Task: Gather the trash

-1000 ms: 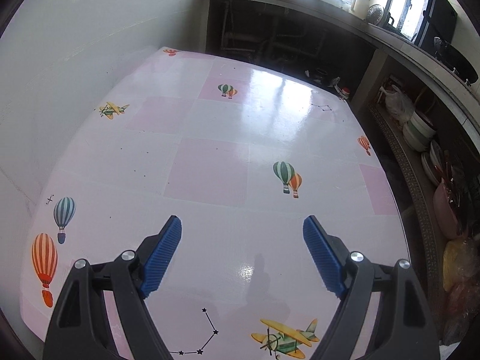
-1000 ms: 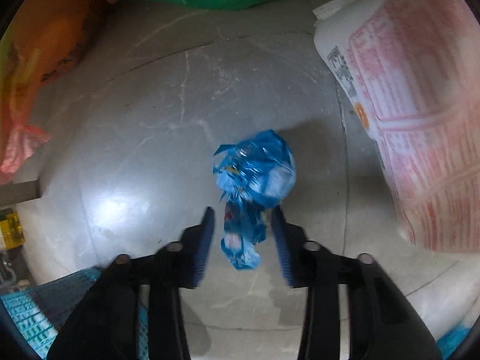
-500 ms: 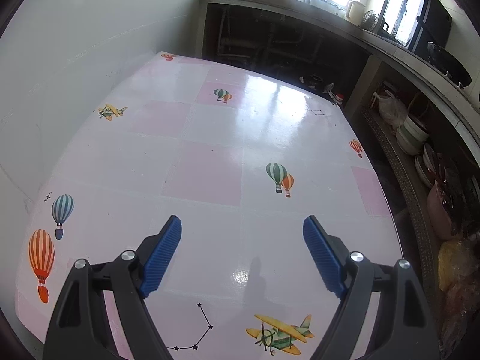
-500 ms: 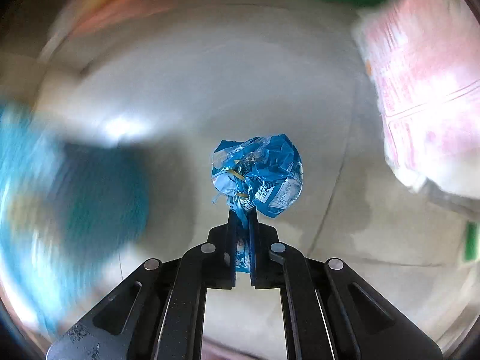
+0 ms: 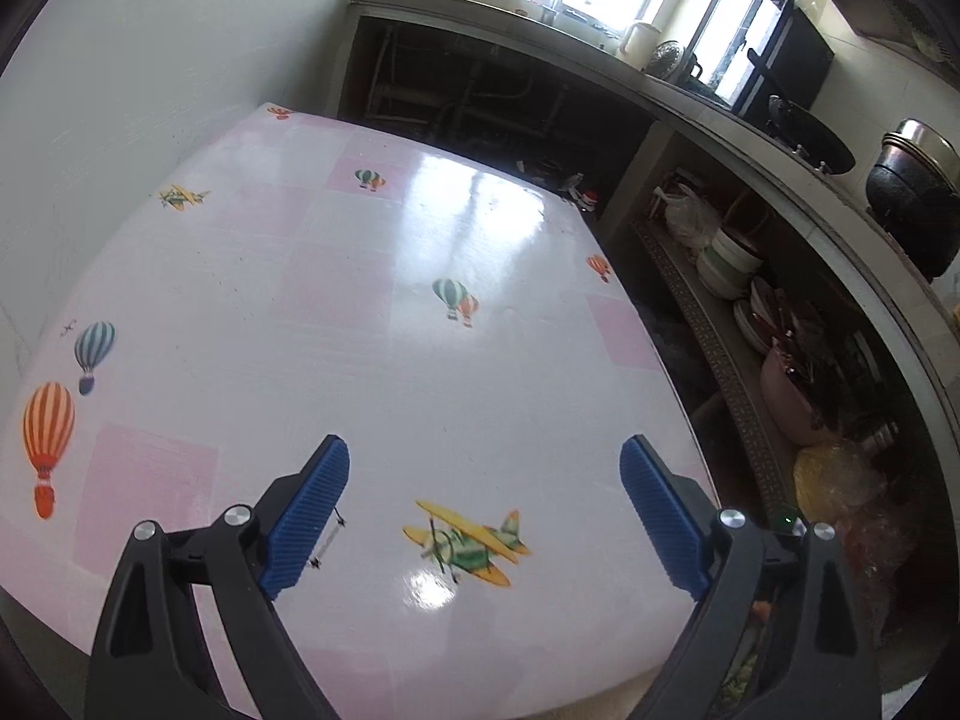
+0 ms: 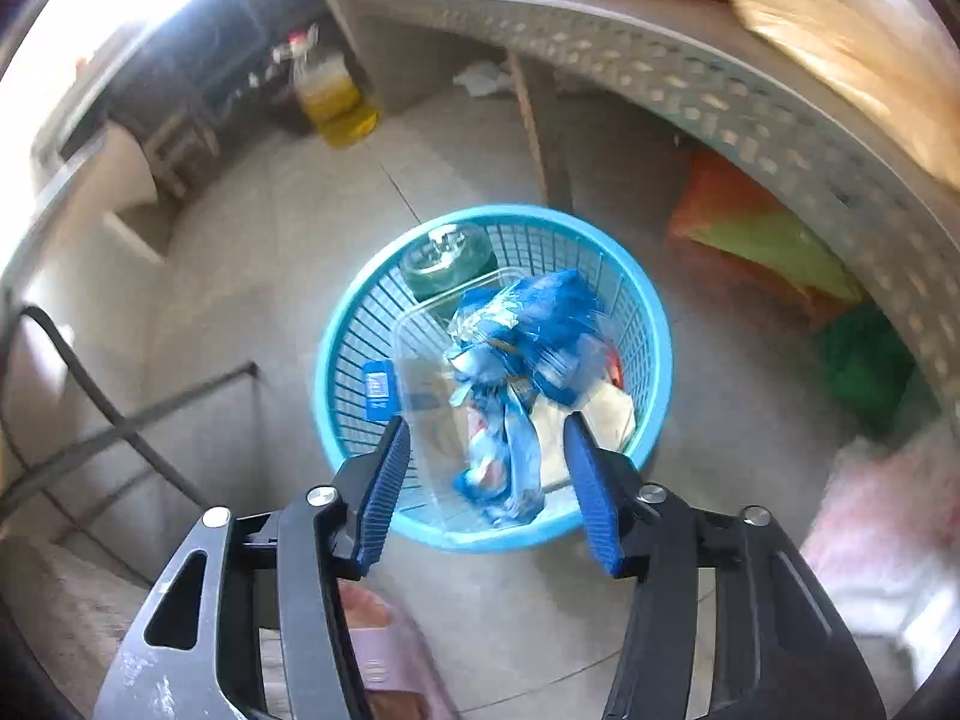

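Right wrist view looked steeply down on a round blue basket (image 6: 651, 324) standing on the grey floor, with the right gripper (image 6: 487, 468) poised over its near rim and its blue-padded jaws spread wide, gripping nothing. Between and just beyond those jaws sat the crumpled blue wrapper (image 6: 528, 354), blurred, its bunched body toward the middle of the basket and a thinner tail trailing back toward the gripper, so its long axis ran roughly along the line of the fingers. Whether it was falling or already resting on the contents could not be told; it touched neither pad. Under it lay a clear plastic tray (image 6: 429, 360), some pale paper (image 6: 612, 414) and a greenish jar lid (image 6: 444, 258) at the far side. By the look of it the drop was made and this piece of trash was in, or nearly in, the basket. Left wrist view showed the left gripper (image 5: 483, 516) also open and empty, hovering above a pink-and-white table (image 5: 372, 276) printed with balloons and planes, on which no trash was visible. The basket lay directly ahead of and below the right gripper, plainly the nearer one; the next move probably called for lifting that gripper clear and seeking more litter elsewhere.
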Motion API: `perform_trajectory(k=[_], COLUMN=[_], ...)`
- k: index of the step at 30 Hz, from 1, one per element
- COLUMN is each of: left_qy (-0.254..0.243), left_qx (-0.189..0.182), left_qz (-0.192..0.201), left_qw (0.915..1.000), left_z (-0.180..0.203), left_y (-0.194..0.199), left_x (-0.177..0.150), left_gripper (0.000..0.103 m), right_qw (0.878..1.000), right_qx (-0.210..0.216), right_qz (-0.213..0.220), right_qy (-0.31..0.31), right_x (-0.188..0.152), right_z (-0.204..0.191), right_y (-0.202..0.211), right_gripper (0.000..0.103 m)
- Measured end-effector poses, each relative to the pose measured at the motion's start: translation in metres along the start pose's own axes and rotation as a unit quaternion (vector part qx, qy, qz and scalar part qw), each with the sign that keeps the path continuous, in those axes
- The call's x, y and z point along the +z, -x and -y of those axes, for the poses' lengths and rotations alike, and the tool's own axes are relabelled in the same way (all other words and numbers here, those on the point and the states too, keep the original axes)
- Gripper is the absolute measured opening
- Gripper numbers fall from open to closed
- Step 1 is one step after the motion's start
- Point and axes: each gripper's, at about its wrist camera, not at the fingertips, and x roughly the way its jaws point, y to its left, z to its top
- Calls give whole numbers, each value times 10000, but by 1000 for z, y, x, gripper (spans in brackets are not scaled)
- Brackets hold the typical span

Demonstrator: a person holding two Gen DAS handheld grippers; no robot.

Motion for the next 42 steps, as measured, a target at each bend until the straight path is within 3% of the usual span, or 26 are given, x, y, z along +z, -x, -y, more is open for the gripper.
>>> perform_trajectory(k=[5, 9, 11, 12, 14, 15, 19, 22, 24, 28, 32, 38, 42], left_qy=[-239, -390, -433, -452, -458, -447, -356, -759, -984, -932, -538, -399, -462], left_qx=[-261, -199, -114, -91, -20, 61, 181, 476, 729, 1396, 2041, 2437, 2489], left_qz=[60, 425, 549, 599, 673, 693, 699, 564, 362, -260, -295, -182, -289], left_qw=[9994, 9981, 9975, 9971, 9967, 9966, 9968, 9944, 9918, 9855, 9770, 9689, 9670], left_z=[20, 34, 41, 43, 49, 51, 59, 72, 76, 58, 27, 15, 19], left_y=[19, 38, 44, 47, 53, 55, 64, 66, 66, 60, 67, 79, 75], left_x=[-33, -49, -52, -54, -59, -61, -69, -75, -82, -101, -116, -114, -114], left_gripper=[92, 97, 97, 97, 97, 97, 97, 97, 97, 97, 97, 97, 97], right_qw=[9997, 9973, 9935, 9904, 9807, 9745, 9572, 9482, 9465, 9586, 9674, 9692, 9718], right_qx=[132, 218, 292, 292, 277, 237, 35, -102, -185, 125, 418, 319, 230], right_qz=[195, 693, 1057, 1267, 1730, 1962, 2413, 2627, 2587, 2045, 1520, 1421, 1419], right_qy=[-118, 76, 306, 469, 873, 1062, 1597, 1784, 1918, 1979, 1984, 1985, 1869], right_x=[-2, -31, -41, -43, -53, -61, -85, -106, -122, -141, -148, -147, -148], right_z=[0, -44, -59, -67, -86, -98, -136, -153, -164, -185, -193, -195, -190], right_y=[38, 99, 133, 149, 187, 208, 257, 271, 280, 289, 275, 277, 279], right_gripper=[52, 54, 66, 70, 92, 96, 96, 96, 96, 96, 96, 96, 96])
